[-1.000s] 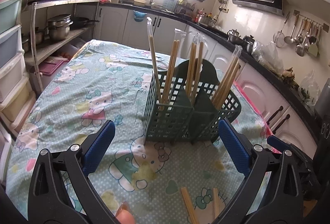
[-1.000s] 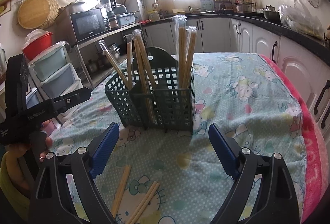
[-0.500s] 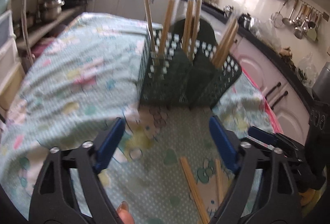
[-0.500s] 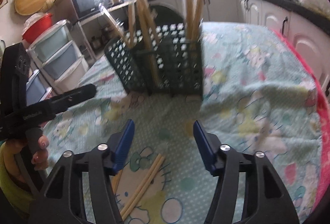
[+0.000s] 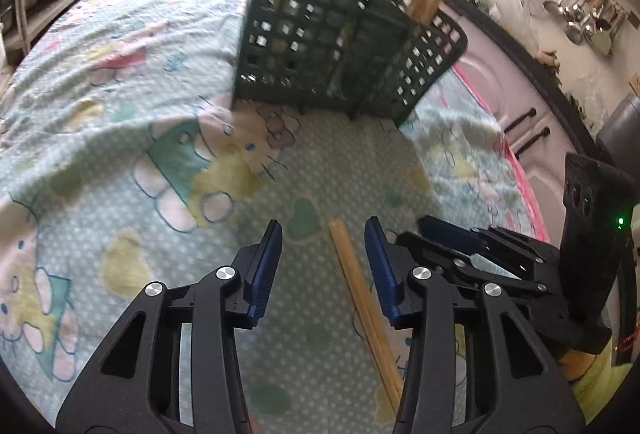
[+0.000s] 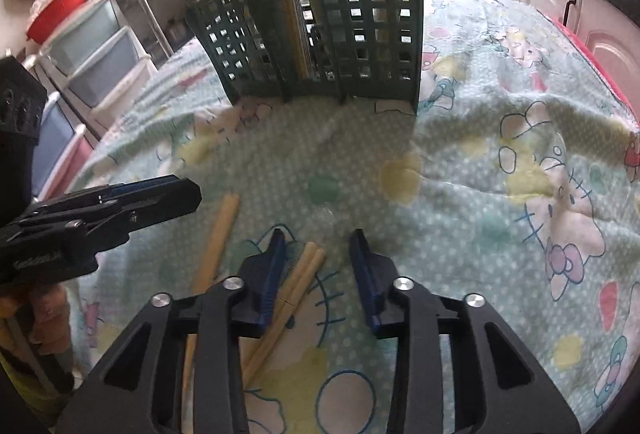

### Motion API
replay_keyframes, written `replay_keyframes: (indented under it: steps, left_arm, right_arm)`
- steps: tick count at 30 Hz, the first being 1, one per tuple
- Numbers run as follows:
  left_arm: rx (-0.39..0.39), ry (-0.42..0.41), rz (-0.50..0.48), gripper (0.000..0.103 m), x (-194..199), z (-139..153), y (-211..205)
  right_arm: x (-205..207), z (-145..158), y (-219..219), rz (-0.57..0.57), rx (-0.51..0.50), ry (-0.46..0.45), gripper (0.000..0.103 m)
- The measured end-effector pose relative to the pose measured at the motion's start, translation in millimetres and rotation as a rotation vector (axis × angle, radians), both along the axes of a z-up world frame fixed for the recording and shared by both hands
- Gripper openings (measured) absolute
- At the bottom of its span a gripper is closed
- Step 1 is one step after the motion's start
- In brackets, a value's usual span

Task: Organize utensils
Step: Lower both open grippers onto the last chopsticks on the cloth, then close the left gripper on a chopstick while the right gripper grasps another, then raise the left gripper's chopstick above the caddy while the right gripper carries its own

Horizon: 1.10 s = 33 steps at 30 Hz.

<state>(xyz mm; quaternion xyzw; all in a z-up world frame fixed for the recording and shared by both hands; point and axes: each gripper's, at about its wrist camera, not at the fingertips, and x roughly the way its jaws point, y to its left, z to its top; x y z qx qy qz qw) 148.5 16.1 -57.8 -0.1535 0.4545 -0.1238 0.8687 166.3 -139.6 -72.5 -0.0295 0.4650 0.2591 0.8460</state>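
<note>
Chopsticks: two pairs lie loose on the cartoon-print tablecloth point(image 6: 460, 138). One pair point(image 5: 362, 298) sits between the left gripper point(image 5: 323, 234) fingers, untouched; the other pair point(image 6: 292, 286) lies by the right gripper point(image 6: 317, 240), beside its left finger. Several wrapped pairs stand in one green lattice caddy point(image 6: 320, 34) ahead of both. Kitchen room, cabinets behind. Both grippers tilt downward, jaws just closing, partly apart, holding nothing.
</note>
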Motion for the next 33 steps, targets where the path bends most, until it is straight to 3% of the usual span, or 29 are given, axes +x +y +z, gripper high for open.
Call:
replay_keyframes:
  steps: [4, 9, 14, 19, 23, 33]
  left_arm:
    - [0.014, 0.0, -0.051, 0.035, 1, -3, -16]
    - [0.077, 0.028, -0.062, 0.034, 9, -15, -29]
    - [0.157, 0.023, -0.04, 0.014, 14, -17, -31]
    - [0.109, 0.023, -0.023, 0.006, 17, -14, -21]
    - [0.082, -0.014, 0.002, 0.004, 17, 2, -12]
    - [0.031, -0.207, 0.061, 0.003, 11, 76, 7]
  right_arm:
    - [1, -1, -9, -0.004, 0.01, -0.004, 0.017]
    - [5, 1, -27, -0.054, 0.054, -0.002, 0.01]
    - [9, 11, -48, -0.11, 0.105, -0.032, 0.008]
    - [9, 27, -56, -0.111, 0.174, -0.086, 0.008]
    - [6, 48, -60, -0.107, 0.216, -0.151, 0.007]
    - [0, 94, -63, -0.095, 0.276, -0.274, 0.007]
